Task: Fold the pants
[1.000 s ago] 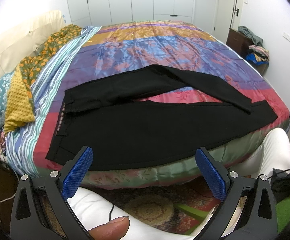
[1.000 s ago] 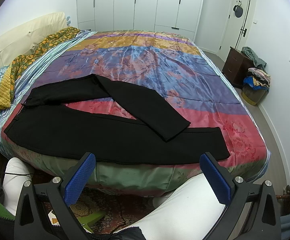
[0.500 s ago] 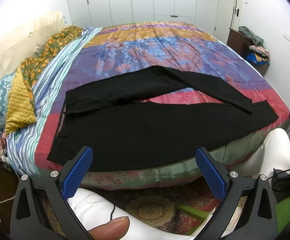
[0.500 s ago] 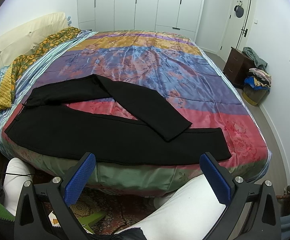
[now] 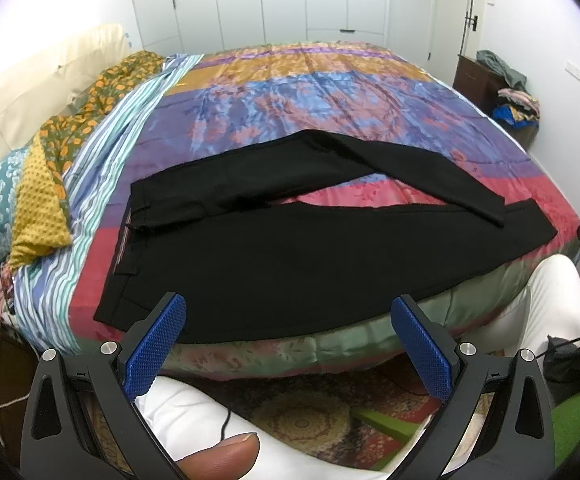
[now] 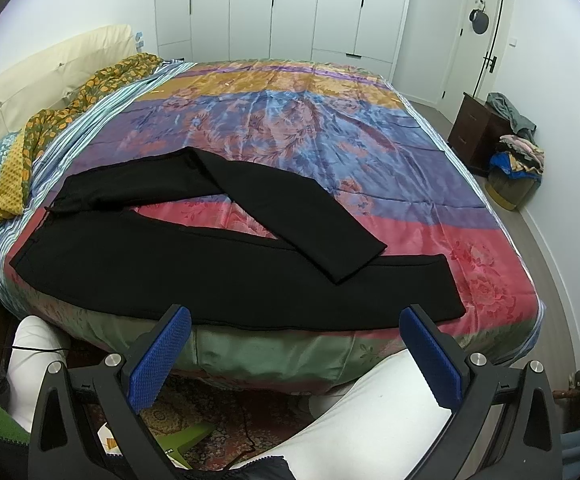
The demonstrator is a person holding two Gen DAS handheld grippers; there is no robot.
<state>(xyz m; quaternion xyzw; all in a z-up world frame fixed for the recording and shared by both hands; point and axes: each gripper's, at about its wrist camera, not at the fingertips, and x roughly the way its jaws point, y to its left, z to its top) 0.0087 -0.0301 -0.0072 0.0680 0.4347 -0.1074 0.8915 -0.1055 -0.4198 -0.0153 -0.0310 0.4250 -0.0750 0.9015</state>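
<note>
While my left tongs (image 5: 288, 344) hang apart and empty short of the bed's near edge, the black fabric pants (image 5: 290, 256) lie flat on the multicoloured floral satin bedspread (image 5: 330, 96), one leg bent across the other. From my right tongs (image 6: 294, 354), likewise spread and empty, the pants (image 6: 210, 272) reach rightward, hems (image 6: 446, 288) nearest.
</note>
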